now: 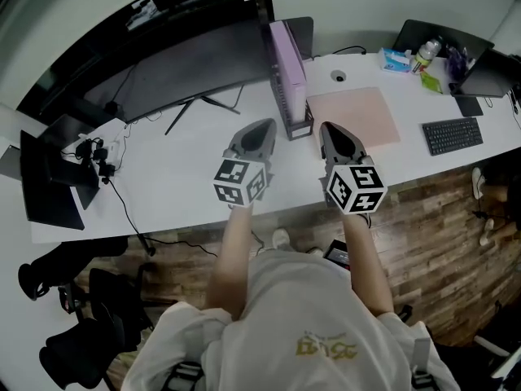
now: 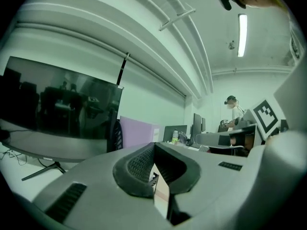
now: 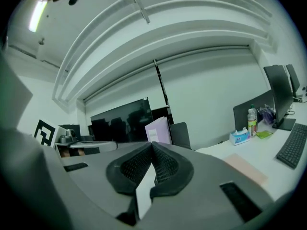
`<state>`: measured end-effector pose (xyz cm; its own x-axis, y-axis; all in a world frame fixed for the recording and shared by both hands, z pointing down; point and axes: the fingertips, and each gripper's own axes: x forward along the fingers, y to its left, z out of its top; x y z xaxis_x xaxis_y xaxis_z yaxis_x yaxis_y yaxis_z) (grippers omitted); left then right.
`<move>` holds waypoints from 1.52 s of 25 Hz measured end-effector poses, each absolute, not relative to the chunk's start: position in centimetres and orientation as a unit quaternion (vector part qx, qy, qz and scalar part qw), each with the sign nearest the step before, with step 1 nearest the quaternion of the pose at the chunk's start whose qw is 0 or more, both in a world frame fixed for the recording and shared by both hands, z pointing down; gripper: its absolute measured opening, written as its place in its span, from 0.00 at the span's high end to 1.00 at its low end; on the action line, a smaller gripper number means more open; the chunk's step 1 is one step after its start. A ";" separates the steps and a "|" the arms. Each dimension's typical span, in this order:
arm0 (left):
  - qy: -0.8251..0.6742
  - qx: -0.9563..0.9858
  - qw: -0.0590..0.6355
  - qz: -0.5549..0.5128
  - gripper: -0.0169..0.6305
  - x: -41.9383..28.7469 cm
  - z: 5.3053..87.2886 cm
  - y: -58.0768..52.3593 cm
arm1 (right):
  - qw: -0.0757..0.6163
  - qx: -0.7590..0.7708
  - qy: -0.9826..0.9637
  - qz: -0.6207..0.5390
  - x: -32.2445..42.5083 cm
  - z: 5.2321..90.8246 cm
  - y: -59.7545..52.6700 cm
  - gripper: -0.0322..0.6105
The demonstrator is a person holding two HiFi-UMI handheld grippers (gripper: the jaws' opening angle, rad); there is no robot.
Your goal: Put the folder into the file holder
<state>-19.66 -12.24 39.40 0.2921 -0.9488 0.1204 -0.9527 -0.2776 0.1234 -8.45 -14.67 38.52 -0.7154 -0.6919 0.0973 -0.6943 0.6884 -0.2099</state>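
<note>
A purple folder (image 1: 286, 59) stands upright in a black mesh file holder (image 1: 298, 119) at the middle of the white desk (image 1: 179, 177). A flat pink folder (image 1: 356, 116) lies on the desk just right of the holder. My left gripper (image 1: 262, 125) hovers left of the holder, shut with nothing between its pads. My right gripper (image 1: 327, 127) is over the pink folder's near left corner, also shut and empty. The left gripper view shows shut jaws (image 2: 153, 145) with the purple folder (image 2: 136, 133) beyond. In the right gripper view the shut gripper (image 3: 152, 145) points at the purple folder (image 3: 159, 128); the pink folder (image 3: 245, 169) lies to the right.
A wide dark monitor (image 1: 191, 68) stands behind and left of the holder. A black keyboard (image 1: 452, 135), a tissue box (image 1: 396, 60) and a bottle (image 1: 424, 53) sit at the right. Dark devices and cables (image 1: 89, 157) occupy the left end. A black chair (image 1: 81, 332) stands lower left.
</note>
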 end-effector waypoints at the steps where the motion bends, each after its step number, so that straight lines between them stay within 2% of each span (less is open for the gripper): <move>1: -0.598 0.796 0.088 0.013 0.95 -19.7 39.5 -12.0 | 0.011 0.381 -0.918 0.111 -8.2 38.5 -14.5 0.93; 13: -0.608 0.788 0.096 -0.015 0.95 -19.5 39.2 -11.1 | 0.019 0.408 -0.909 0.081 -6.2 38.5 -14.0 0.93; 38: -0.613 0.783 0.106 -0.003 0.95 -20.2 40.4 -11.9 | 0.034 0.415 -0.906 0.076 -6.0 39.4 -15.0 0.93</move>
